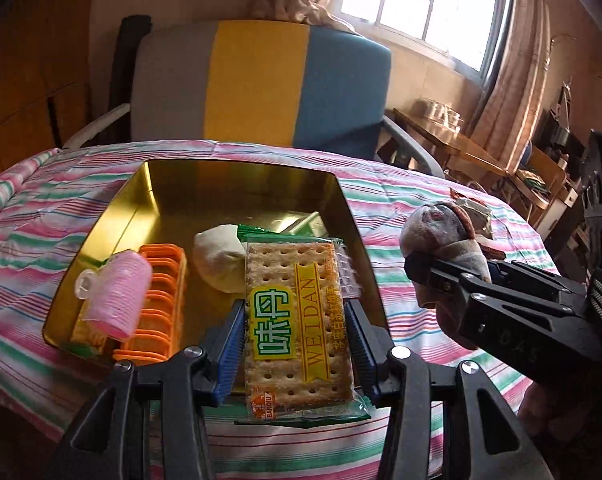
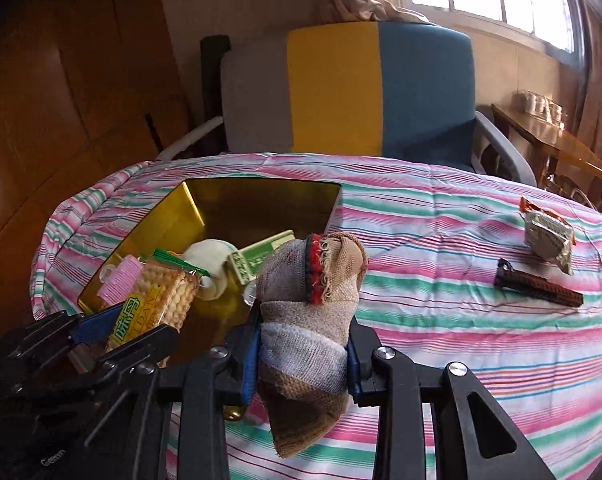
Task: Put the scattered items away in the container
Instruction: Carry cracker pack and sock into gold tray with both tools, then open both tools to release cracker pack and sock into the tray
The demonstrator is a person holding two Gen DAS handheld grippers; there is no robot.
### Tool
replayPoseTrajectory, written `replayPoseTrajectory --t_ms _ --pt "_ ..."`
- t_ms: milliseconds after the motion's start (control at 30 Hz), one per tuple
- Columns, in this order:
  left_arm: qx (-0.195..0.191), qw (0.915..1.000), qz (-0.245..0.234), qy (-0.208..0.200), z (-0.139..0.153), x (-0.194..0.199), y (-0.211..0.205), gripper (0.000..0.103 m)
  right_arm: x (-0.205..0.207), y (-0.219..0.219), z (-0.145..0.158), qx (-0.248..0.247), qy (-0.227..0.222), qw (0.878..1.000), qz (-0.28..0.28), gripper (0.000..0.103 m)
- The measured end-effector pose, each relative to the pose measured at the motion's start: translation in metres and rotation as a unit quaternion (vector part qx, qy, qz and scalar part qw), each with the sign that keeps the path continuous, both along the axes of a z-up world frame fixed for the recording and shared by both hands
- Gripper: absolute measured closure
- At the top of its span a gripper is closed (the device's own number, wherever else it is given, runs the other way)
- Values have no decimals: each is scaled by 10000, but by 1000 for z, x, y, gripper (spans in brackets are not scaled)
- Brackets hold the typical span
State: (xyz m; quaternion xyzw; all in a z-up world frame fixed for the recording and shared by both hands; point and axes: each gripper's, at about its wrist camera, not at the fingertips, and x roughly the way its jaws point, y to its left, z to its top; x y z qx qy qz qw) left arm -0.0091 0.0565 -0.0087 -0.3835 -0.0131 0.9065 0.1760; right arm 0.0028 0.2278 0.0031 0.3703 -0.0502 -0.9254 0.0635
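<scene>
A gold metal tin [image 1: 173,184] [image 2: 261,200] lies open on the striped tablecloth. In it are a pink hair roller [image 1: 117,292], an orange plastic rack [image 1: 161,300], a white round lump [image 1: 217,256] and a green box [image 2: 261,256]. My left gripper [image 1: 297,340] is shut on a cracker packet [image 1: 297,320] [image 2: 153,304], held over the tin's near edge. My right gripper [image 2: 301,356] [image 1: 417,272] is shut on a rolled sock [image 2: 309,312] [image 1: 441,232], just right of the tin. A snack wrapper [image 2: 549,232] and a brown comb-like bar [image 2: 541,288] lie on the cloth at right.
A grey, yellow and blue armchair [image 1: 261,84] [image 2: 341,88] stands behind the table. A wooden side table [image 1: 453,140] with glassware is at the right under the window. The striped tablecloth [image 2: 441,220] covers the table.
</scene>
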Motion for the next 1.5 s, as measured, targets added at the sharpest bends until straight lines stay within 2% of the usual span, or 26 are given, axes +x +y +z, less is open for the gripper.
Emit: replayPoseTrajectory --t_ms 267,600,633,867,933,1067,1500 --pt "-69 9990 452 -1 -2 -28 -37 54 -26 -47 3 -148 -35 9983 562 69" --pt "-136 9978 641 -124 -14 -58 -56 54 -51 -74 -28 -332 -523 9938 924 68" --pt "-131 9978 637 -138 -15 -59 -56 54 -51 -75 -31 -339 -574 9933 942 65" --pt "-239 9982 515 -171 -22 -58 -48 54 -53 -73 -49 -340 -876 9915 902 62" --pt "-240 9983 510 -136 -21 -55 -48 52 -52 -70 -52 -364 -927 9910 891 58" --pt "-173 9986 499 -81 -16 -53 -49 49 -48 -67 -51 -414 -922 9911 869 57" --pt "-16 9983 578 57 2 -34 -55 49 -27 -48 -36 -714 -715 9924 704 56"
